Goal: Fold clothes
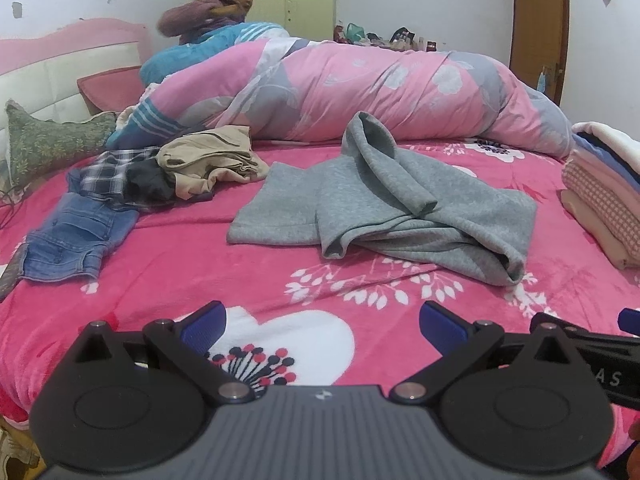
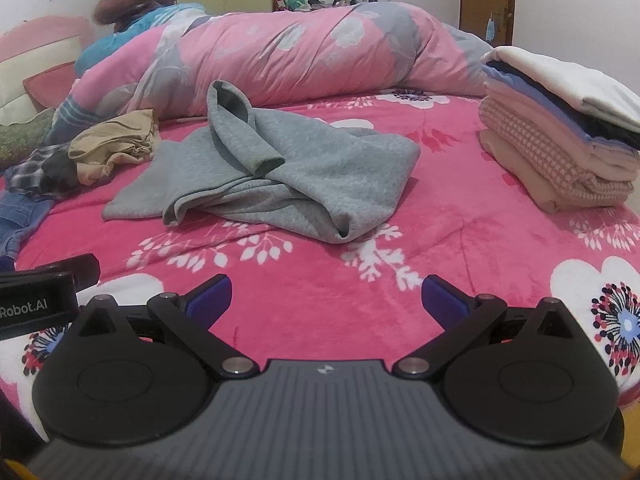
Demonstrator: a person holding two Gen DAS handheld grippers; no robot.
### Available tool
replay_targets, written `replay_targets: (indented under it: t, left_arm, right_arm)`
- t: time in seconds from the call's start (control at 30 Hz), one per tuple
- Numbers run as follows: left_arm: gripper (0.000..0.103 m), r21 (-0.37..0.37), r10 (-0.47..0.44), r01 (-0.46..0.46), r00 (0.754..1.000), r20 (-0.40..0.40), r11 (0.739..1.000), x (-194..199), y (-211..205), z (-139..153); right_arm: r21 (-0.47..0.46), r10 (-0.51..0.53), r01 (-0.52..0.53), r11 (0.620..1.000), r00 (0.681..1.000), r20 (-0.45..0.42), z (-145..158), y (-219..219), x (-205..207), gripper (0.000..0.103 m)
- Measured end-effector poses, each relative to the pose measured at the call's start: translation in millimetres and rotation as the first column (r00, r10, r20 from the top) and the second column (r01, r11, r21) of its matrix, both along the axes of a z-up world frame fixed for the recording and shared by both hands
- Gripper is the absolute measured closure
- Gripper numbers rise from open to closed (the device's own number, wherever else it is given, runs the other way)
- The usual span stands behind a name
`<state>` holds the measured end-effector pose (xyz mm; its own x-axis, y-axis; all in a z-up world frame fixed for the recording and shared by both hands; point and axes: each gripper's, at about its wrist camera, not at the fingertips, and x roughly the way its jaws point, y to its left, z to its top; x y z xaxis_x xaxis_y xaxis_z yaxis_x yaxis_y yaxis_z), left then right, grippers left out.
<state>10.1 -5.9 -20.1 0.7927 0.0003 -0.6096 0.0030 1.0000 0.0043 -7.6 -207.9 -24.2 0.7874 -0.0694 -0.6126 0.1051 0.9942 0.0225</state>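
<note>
Both the left gripper (image 1: pixel 320 320) and the right gripper (image 2: pixel 326 298) hover low over the pink flowered bed (image 1: pixel 240 280), jaws spread wide and holding nothing. A crumpled grey sweatshirt (image 1: pixel 400 200) lies at 12 o'clock ahead of both, one sleeve standing up in a fold. At 10 o'clock sits a loose heap: beige garment (image 1: pixel 212 160), plaid shirt (image 1: pixel 108 172), jeans (image 1: pixel 76 236). A folded stack (image 2: pixel 560 136) rests at 2 o'clock. Behind, a pink quilt (image 1: pixel 380 80) and a seated person (image 1: pixel 216 12).
</note>
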Motion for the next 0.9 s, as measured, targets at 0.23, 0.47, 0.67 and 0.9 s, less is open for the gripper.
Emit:
replay_targets:
  t: [0.23,0.47,0.67,0.9]
  left_arm:
    - [0.000,0.002,-0.004,0.004,1.000,-0.007,1.000,4.8,-1.7,-2.1]
    - [0.000,-0.002,-0.008,0.008,1.000,-0.016,1.000,10.6,-0.7,-3.0]
    - [0.000,0.000,-0.007,0.007,1.000,-0.021,1.000,16.0,-1.1,-4.1]
    - [0.000,-0.035,-0.015,0.014,0.999,-0.048,0.999,31.2,4.8,-20.3]
  right_arm:
    - [-0.012,0.004,-0.004,1.000,1.000,0.000,0.0,1.6,3.7,0.001]
    - [-0.014,0.006,-0.006,1.000,1.000,-0.007,0.7,2.2,9.5,0.001]
    - [-0.017,0.011,-0.011,1.000,1.000,-0.010,1.1,4.0,17.1,0.001]
    - [0.014,0.057,-0.057,0.998,0.998,-0.005,-10.5,-1.1,24.1,0.001]
